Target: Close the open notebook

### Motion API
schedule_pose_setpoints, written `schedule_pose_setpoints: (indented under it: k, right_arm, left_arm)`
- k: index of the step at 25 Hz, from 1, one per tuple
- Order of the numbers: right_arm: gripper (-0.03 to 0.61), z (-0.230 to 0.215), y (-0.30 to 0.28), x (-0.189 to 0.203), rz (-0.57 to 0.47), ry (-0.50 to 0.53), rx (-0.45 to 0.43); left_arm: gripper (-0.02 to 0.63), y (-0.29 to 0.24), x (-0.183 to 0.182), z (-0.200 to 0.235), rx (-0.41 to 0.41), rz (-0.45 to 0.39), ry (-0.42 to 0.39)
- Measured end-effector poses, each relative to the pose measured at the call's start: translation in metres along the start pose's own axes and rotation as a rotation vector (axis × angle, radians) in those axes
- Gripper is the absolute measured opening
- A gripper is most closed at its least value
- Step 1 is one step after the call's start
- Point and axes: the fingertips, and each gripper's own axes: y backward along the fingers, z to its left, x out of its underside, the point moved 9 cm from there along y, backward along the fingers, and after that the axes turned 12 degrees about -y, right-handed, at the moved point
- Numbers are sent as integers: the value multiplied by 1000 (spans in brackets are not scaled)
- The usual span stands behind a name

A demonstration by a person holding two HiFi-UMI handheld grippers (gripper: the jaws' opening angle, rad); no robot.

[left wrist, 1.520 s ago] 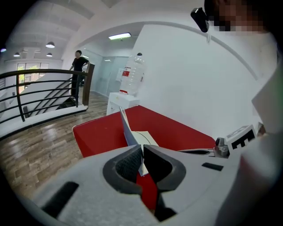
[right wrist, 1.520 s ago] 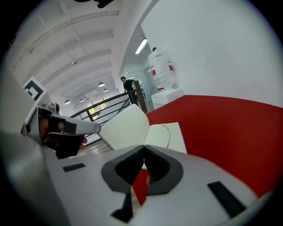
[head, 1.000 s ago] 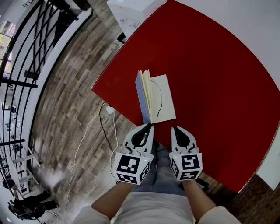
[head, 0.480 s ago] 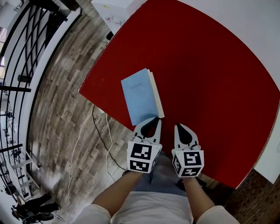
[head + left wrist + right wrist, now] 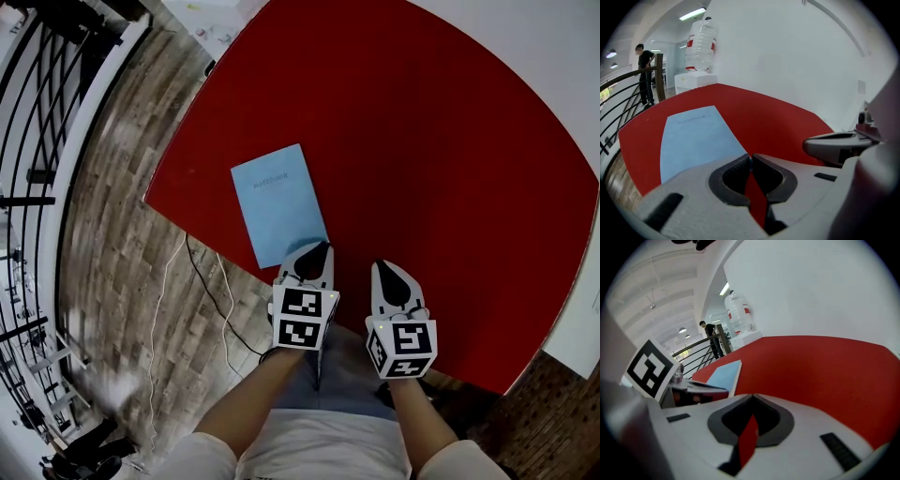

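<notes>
The notebook point(image 5: 277, 204) lies closed and flat on the red table point(image 5: 431, 159), its light blue cover up, near the table's front left edge. In the left gripper view the notebook point(image 5: 696, 138) fills the lower left, just beyond the jaws. My left gripper point(image 5: 315, 251) is shut with nothing in it, its tips over the notebook's near corner. My right gripper point(image 5: 386, 272) is shut and empty too, hovering over bare red table to the right. In the right gripper view the notebook point(image 5: 724, 372) shows at left behind the left gripper point(image 5: 701, 388).
The table's curved front edge point(image 5: 225, 246) runs just under both grippers, with wooden floor and a cable point(image 5: 202, 281) below. A black railing point(image 5: 37, 141) stands at far left. A water dispenser point(image 5: 701, 42) and a person point(image 5: 645, 70) are beyond the table's far end.
The notebook's blue cover swung from standing upright down onto the pages, so the book now lies shut. Both grippers drew back toward the table's near edge.
</notes>
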Motion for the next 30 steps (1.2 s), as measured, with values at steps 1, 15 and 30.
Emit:
schedule_pose_setpoints:
  k: [1, 15, 30]
  right_arm:
    - [6, -1, -1, -1, 0, -3, 3]
    - [6, 5, -11, -7, -14, -26, -1]
    - [6, 69, 51, -53, -62, 132, -71]
  left_arm:
    - [23, -2, 1, 0, 0, 10, -4]
    - [80, -15, 7, -6, 54, 68, -153]
    - [15, 108, -29, 26, -57, -51, -69]
